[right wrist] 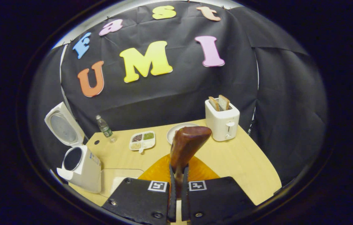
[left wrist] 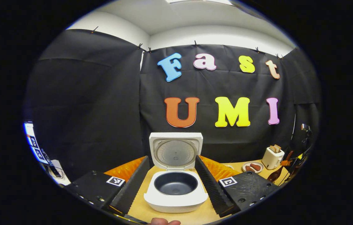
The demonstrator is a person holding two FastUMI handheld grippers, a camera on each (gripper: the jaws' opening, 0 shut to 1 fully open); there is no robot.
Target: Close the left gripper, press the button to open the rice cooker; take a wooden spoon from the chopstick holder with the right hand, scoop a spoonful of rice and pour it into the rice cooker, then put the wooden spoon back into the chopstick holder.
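The white rice cooker (left wrist: 176,195) stands open on the table, lid (left wrist: 176,151) raised and the dark inner pot empty. My left gripper (left wrist: 171,158) is open, its fingers spread to either side of the cooker without touching it. In the right gripper view the cooker (right wrist: 81,168) sits at the far left. My right gripper (right wrist: 178,167) is shut on the handle of a brown wooden spoon (right wrist: 188,142), which rises upright above the table. I cannot tell what the spoon's bowl holds. A brown spoon shape (left wrist: 275,175) also shows at the far right of the left gripper view.
A white toaster (right wrist: 222,122) with two toast slices stands at the back right, a plate (right wrist: 176,129) beside it. A divided dish of grains (right wrist: 142,140) and a small water bottle (right wrist: 104,126) sit behind the cooker. A clear container (right wrist: 118,179) lies right of the cooker.
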